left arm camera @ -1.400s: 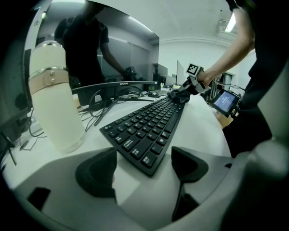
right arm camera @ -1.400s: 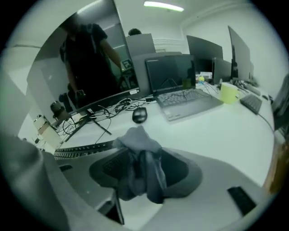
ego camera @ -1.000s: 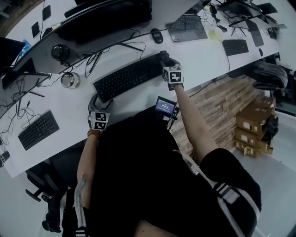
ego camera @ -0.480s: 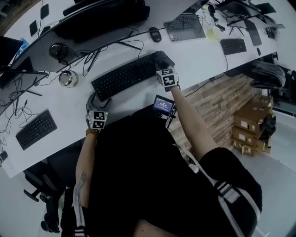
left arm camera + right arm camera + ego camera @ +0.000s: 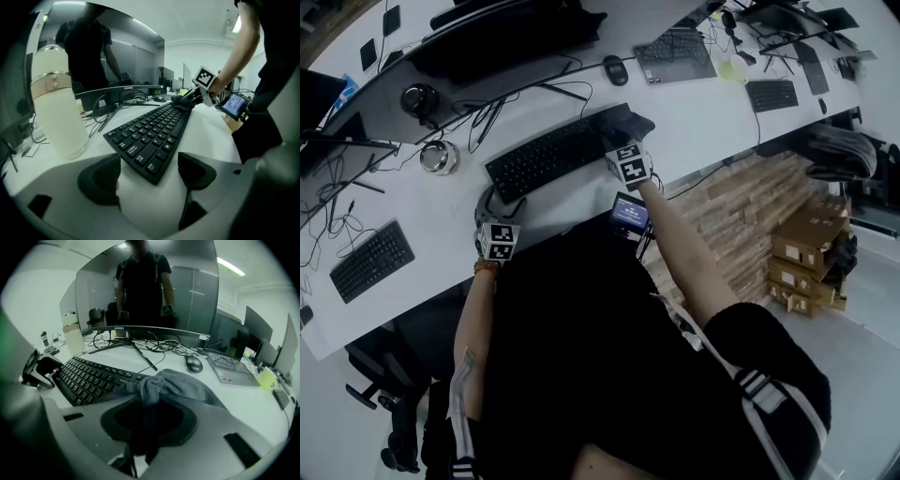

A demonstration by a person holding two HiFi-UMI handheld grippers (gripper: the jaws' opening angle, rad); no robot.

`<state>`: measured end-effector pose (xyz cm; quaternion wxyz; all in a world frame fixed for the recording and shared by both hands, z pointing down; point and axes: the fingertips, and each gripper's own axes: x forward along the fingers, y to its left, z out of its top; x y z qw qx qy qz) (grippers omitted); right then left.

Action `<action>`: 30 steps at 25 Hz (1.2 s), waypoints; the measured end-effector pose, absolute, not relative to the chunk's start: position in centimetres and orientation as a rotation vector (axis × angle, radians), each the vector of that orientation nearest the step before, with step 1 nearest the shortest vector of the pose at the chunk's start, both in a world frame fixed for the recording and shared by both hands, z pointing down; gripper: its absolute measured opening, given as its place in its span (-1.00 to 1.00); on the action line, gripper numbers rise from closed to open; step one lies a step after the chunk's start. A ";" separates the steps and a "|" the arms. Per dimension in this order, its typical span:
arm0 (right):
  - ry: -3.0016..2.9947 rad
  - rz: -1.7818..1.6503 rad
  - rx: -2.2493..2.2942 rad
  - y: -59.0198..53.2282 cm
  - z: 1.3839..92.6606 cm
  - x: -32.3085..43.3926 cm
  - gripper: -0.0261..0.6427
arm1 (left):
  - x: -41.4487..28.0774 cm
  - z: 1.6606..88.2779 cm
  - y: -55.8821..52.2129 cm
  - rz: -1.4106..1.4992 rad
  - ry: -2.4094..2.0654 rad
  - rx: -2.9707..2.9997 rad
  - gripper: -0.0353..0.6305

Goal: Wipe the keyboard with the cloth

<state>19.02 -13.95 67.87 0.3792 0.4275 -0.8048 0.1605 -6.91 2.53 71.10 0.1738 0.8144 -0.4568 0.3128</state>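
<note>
The black keyboard lies slanted on the white desk. A grey cloth rests bunched over its right end. My right gripper is at that end. Its jaws have just been closing and are shut on a fold of the cloth, which drapes over the keyboard. My left gripper stays at the keyboard's left end. It is open, and the near corner of the keyboard lies between its fingers without touching them. The left gripper view also shows the right gripper far off on the cloth.
A curved monitor and tangled cables lie behind the keyboard. A mouse and laptop sit at the far right. A white bottle stands close on the left. A second keyboard is near the desk's front edge.
My right gripper has slid left and nearer along the keyboard's right end, drawing the cloth with it. The left gripper has not moved.
</note>
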 end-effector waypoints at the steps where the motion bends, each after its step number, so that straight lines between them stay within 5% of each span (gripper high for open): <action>1: -2.056 0.412 1.103 -13.9 67.9 18.9 -0.70 | -6.9 71.0 2.5 0.886 -1.298 2.313 0.24; 7: -2.094 0.396 0.980 -12.9 67.7 17.3 -0.67 | -6.9 70.4 2.1 0.879 -1.314 2.330 0.24; 8: -2.101 0.391 0.969 -12.9 67.4 17.3 -0.58 | -6.8 70.4 2.1 0.878 -1.311 2.330 0.24; 11: -2.119 0.341 1.053 -14.1 65.7 18.3 0.12 | -6.7 70.5 2.1 0.879 -1.306 2.332 0.24; 13: -2.082 0.343 1.095 -14.8 66.2 19.4 0.20 | -6.8 70.5 2.1 0.879 -1.306 2.330 0.24; 23: -2.073 0.572 1.133 -14.9 68.7 20.4 -0.04 | -7.0 70.5 2.1 0.883 -1.314 2.334 0.24; 25: -2.085 0.540 1.094 -14.1 68.5 19.3 -0.58 | -6.9 70.4 2.2 0.881 -1.316 2.334 0.24; 30: -2.066 0.477 1.086 -13.5 68.5 18.3 -0.65 | -6.7 70.3 2.0 0.879 -1.314 2.341 0.24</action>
